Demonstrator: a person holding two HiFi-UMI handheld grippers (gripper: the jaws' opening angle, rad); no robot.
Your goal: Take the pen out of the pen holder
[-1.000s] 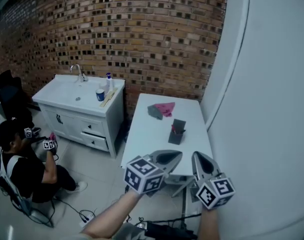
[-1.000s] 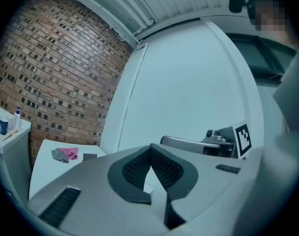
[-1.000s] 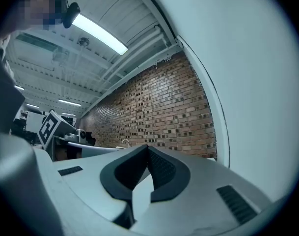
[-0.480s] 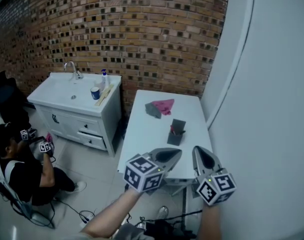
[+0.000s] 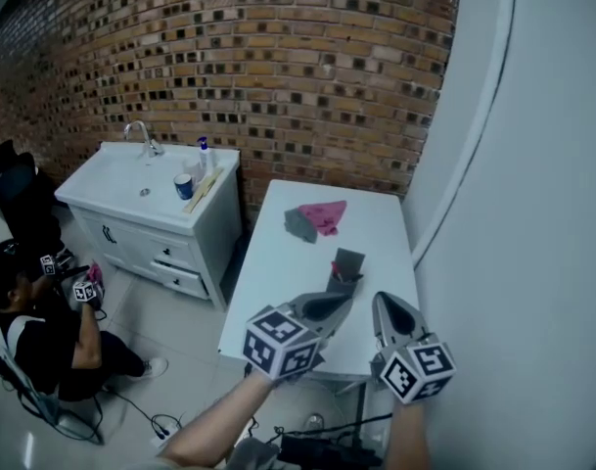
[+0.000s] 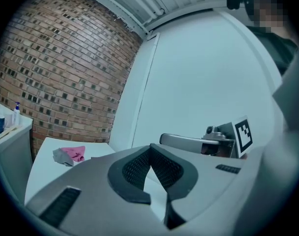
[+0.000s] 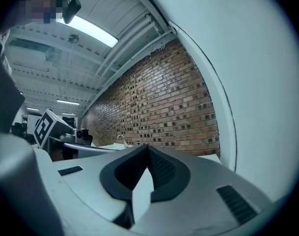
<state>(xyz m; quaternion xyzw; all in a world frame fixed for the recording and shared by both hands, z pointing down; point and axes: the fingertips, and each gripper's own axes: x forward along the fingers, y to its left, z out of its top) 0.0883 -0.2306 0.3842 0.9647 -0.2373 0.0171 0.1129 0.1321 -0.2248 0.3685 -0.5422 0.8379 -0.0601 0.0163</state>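
Observation:
A dark grey pen holder [image 5: 347, 263] stands on the white table [image 5: 278, 262], with a red pen [image 5: 338, 271] sticking up inside it. My left gripper [image 5: 339, 303] is shut and empty, its tip just in front of the holder's base over the table's near edge. My right gripper [image 5: 383, 302] is also shut and empty, to the right of the holder near the white wall. In the left gripper view the jaws [image 6: 150, 147] meet at the tip and the holder is hidden. The right gripper view shows its own shut jaws [image 7: 148, 147] and the brick wall only.
A pink cloth [image 5: 327, 213] and a grey cloth [image 5: 299, 226] lie at the table's far end. A white sink cabinet [image 5: 151, 204] stands left of the table. A person [image 5: 38, 331] sits on the floor at far left. Cables [image 5: 317, 448] lie below the table.
Both grippers have moved forward toward the table together. The pen holder now sits just beyond the left gripper's tip. Both stay shut.

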